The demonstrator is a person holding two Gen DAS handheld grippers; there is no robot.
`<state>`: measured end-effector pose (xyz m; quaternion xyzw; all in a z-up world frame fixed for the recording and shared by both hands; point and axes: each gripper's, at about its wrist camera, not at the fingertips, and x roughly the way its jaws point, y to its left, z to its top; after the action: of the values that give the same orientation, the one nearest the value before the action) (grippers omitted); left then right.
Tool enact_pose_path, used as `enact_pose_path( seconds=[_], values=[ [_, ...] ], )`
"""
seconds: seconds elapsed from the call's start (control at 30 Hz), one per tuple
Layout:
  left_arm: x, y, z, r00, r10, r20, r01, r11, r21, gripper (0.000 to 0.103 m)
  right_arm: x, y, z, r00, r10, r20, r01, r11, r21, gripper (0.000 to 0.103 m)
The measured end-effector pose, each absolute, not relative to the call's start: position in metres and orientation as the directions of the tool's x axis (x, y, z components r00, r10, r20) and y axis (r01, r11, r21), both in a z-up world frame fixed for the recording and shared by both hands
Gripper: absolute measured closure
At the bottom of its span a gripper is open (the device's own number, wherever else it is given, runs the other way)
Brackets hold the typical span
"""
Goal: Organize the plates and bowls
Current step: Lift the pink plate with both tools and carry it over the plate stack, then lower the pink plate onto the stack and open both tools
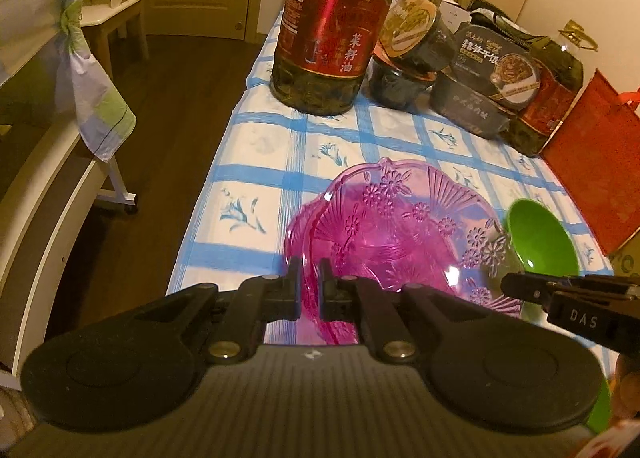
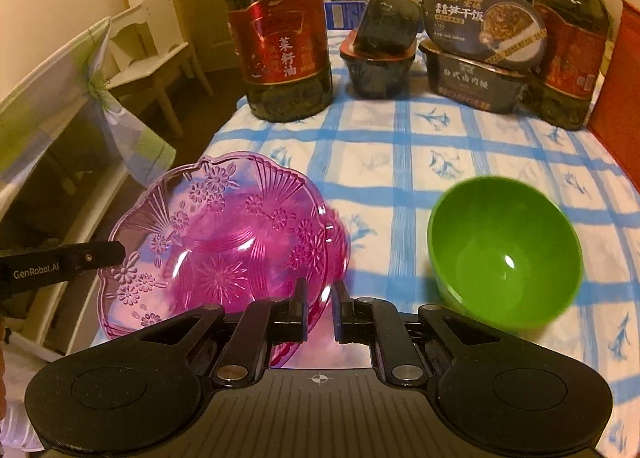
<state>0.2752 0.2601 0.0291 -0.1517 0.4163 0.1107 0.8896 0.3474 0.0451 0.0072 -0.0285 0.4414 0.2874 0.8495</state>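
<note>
A clear pink flower-patterned plate [image 1: 404, 238] is tilted above the blue-checked tablecloth [image 1: 256, 161]; a second pink rim seems to sit under it. My left gripper [image 1: 310, 278] is shut on the plate's near left rim. My right gripper [image 2: 320, 298] is shut on the plate's [image 2: 224, 242] near right rim. A green bowl [image 2: 504, 254] stands on the cloth to the right of the plate, also in the left wrist view [image 1: 540, 242]. Each gripper shows in the other's view, the right gripper [image 1: 516, 286] and the left gripper [image 2: 108, 254].
At the back of the table stand a big oil bottle [image 2: 280, 41], stacked instant-meal tubs [image 2: 480, 57], a second oil bottle [image 2: 568, 49] and a red bag [image 1: 592, 177]. The table's left edge drops to a dark floor with white furniture [image 1: 48, 217].
</note>
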Motion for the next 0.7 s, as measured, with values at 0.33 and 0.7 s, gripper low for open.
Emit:
enact_pose_path(
  seconds=[0.33,0.7],
  values=[
    [0.309,0.268,0.004,0.596,0.075,-0.799,-0.320,0.935,-0.151,0.097,0.381,0.057,-0.022,0.414,0.443,-0.795,-0.505,0.839,0.205,0.091],
    [0.318,0.275,-0.014,0.582,0.076,-0.810,-0.328,0.933,-0.148,0.097,0.390,0.064,-0.039,0.408,0.447,-0.796,-0.510,0.835,0.207,0.091]
  ],
)
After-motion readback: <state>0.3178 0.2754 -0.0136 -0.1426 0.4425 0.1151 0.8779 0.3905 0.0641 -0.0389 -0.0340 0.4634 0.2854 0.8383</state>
